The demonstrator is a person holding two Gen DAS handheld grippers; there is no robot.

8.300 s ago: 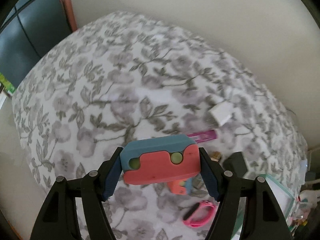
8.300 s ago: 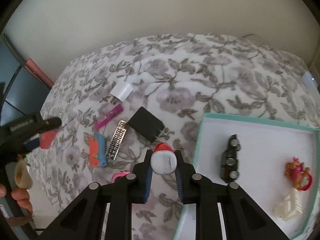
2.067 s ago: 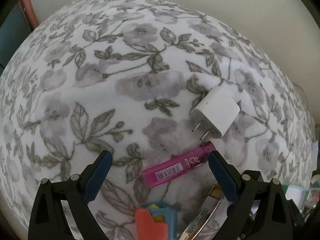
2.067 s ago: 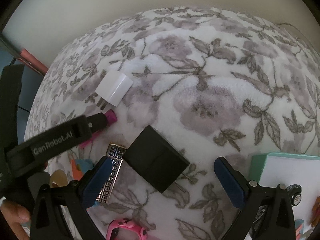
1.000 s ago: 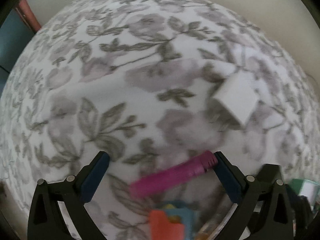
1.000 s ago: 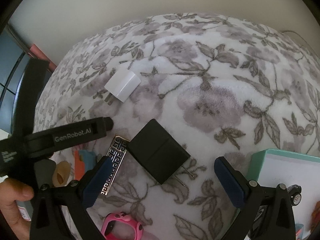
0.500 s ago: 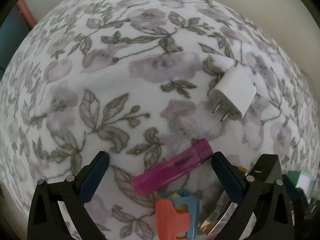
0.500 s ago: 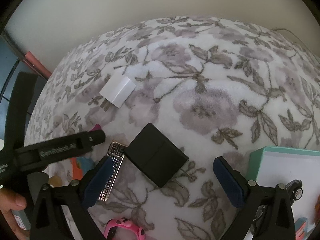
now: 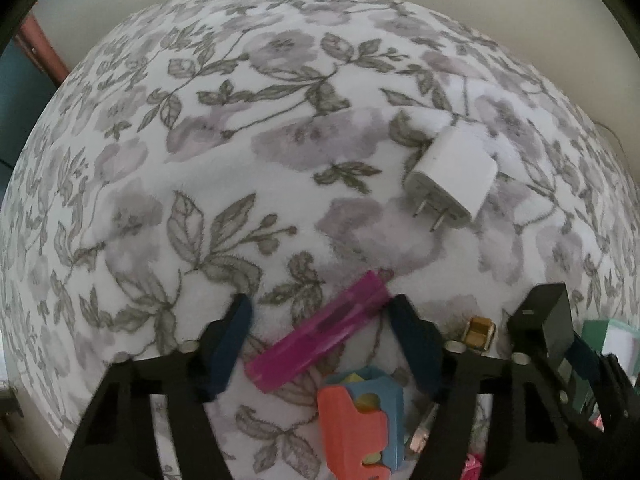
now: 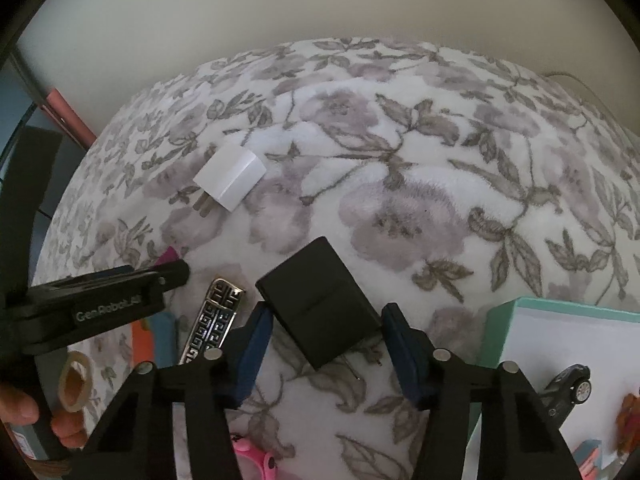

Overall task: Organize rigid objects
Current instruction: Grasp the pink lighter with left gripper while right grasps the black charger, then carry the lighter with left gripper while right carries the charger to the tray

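The left hand-held gripper (image 10: 176,272) hides most of the pink tube (image 10: 168,255); the teal tray (image 10: 496,328) runs off-frame.

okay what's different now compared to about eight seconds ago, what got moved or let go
Both grippers let go of their loads: the left gripper released the orange-and-blue toy and now closes around the pink tube; the right gripper closes around the black charger. The white charger stayed put.
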